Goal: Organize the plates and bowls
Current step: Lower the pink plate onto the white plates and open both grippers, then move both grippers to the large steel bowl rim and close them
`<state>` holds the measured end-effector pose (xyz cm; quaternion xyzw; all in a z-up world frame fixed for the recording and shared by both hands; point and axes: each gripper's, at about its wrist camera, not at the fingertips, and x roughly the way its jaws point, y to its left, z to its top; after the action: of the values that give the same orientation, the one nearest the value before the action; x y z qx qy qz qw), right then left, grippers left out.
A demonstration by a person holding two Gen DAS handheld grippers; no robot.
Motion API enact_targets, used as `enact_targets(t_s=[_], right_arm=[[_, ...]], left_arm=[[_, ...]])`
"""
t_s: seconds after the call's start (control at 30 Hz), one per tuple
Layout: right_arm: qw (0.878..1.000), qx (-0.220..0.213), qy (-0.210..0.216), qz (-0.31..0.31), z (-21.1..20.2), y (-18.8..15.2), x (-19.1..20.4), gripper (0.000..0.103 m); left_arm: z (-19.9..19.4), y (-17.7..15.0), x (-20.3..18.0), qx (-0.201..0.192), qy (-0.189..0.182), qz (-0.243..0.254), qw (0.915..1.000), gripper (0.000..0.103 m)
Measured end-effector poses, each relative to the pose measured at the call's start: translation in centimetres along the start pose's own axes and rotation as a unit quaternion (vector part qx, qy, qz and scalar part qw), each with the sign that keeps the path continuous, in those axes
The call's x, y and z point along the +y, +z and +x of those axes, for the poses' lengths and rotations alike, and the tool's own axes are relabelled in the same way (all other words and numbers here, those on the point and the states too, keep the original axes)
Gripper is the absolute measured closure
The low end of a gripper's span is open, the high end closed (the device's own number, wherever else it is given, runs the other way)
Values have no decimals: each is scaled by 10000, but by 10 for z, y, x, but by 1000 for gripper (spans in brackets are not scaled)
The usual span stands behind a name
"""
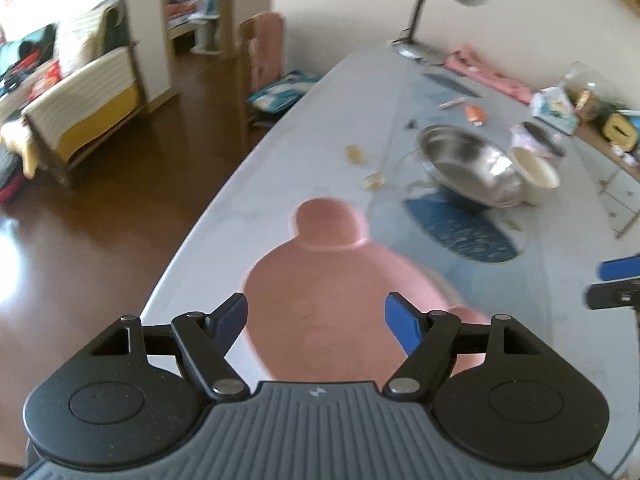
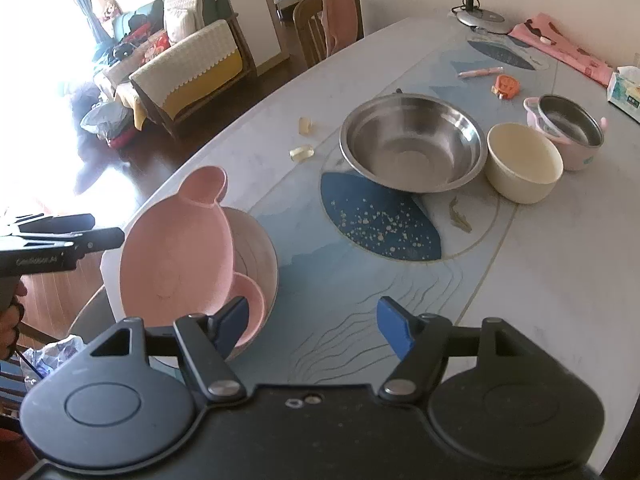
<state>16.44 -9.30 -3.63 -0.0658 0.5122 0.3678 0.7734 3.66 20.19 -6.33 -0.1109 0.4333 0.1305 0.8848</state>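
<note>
The pink bear-eared plate [image 2: 176, 240] leans in a beige bowl [image 2: 260, 256] at the surface's [image 2: 540, 280] near edge. Both grippers, left [image 1: 316, 322] and right [image 2: 312, 326], have wide, empty jaws. Only the right view shows the bowl clearly.

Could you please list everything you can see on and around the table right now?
pink eared plate: one, pink, tilted in a bowl at the table's near corner
pale bowl: one, beige-pink, under that plate
steel bowl: one, silver, mid-table
cream bowl: one, cream, right of the steel bowl
steel-lined pot: one, pink outside, behind the cream bowl
desk lamp: one, grey, far end
pink cloth: one, far right
table: one, grey-white
left gripper: open, empty
right gripper: open, empty
</note>
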Motion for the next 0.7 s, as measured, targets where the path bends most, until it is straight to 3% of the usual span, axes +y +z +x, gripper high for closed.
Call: enact_targets(t_s=[0.13, 0.33, 0.5, 0.7], right_arm=[[10000, 32, -1, -37, 2, 0, 0, 31], [10000, -10, -81, 19, 0, 4, -9, 30], [9995, -97, -256, 138, 2, 18, -28, 29], [9982, -146, -443, 386, 21, 46, -63, 28]], left_arm=[[6, -6, 10, 105, 99, -116, 9998, 28], [6, 7, -8, 2, -99, 97, 9999, 28], [21, 43, -48, -182, -385, 460, 9980, 28], [68, 92, -103, -336, -396, 1013, 9935, 28]])
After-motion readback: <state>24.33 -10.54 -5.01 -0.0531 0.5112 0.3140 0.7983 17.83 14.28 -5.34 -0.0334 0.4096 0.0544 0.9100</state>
